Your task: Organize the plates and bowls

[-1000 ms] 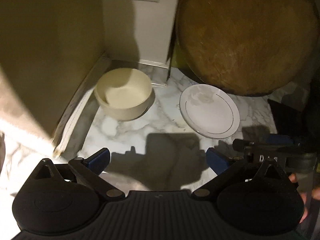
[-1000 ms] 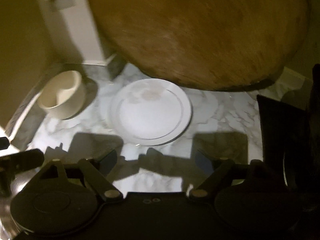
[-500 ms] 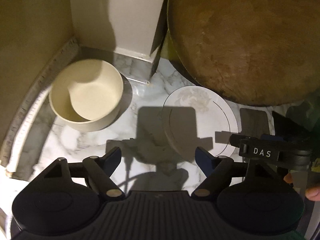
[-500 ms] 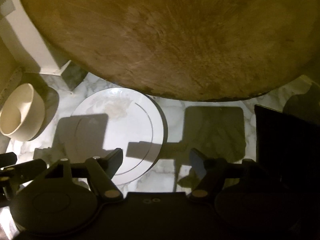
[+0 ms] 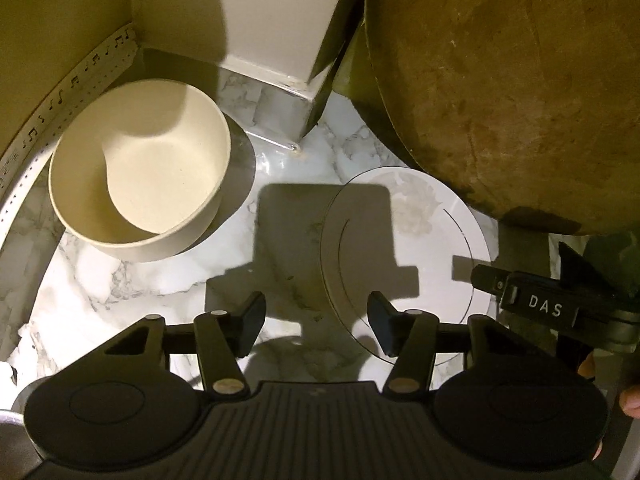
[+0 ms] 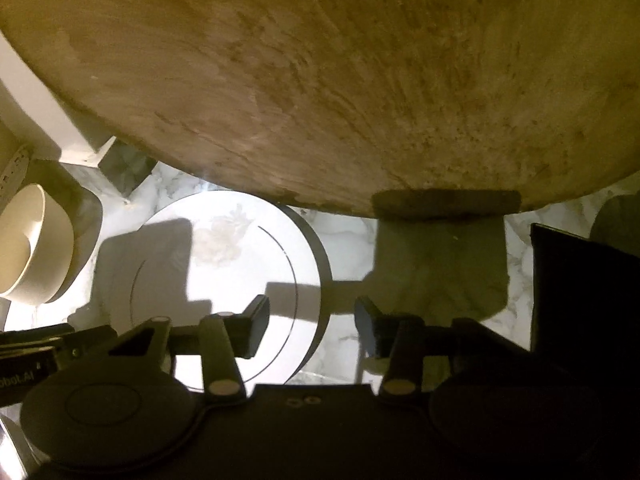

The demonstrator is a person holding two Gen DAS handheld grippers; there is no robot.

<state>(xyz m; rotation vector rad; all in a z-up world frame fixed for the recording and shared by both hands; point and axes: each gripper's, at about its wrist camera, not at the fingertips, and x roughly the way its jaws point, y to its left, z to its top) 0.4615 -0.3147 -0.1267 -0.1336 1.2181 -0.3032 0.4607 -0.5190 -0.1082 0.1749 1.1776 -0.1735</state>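
A white plate (image 5: 404,256) with a thin dark ring lies flat on the marble counter (image 5: 120,280). A cream bowl (image 5: 140,168) stands upright to its left, empty. My left gripper (image 5: 318,322) hangs over the plate's left rim, its jaws closing with the rim between them and no pad pressing on it. In the right wrist view my right gripper (image 6: 312,322) straddles the right rim of the plate (image 6: 224,264), jaws also closing, pads clear of it. The bowl (image 6: 32,244) shows at the far left there.
A big round wooden board (image 5: 520,80) leans at the back and overhangs the plate's far edge. A white post (image 5: 280,20) stands in the corner behind the bowl, beside a yellowish wall. A dark flat object (image 6: 580,300) lies to the right.
Both grippers have moved forward and down onto the plate from either side. Both pairs of jaws have narrowed markedly. The plate and the bowl have not moved.
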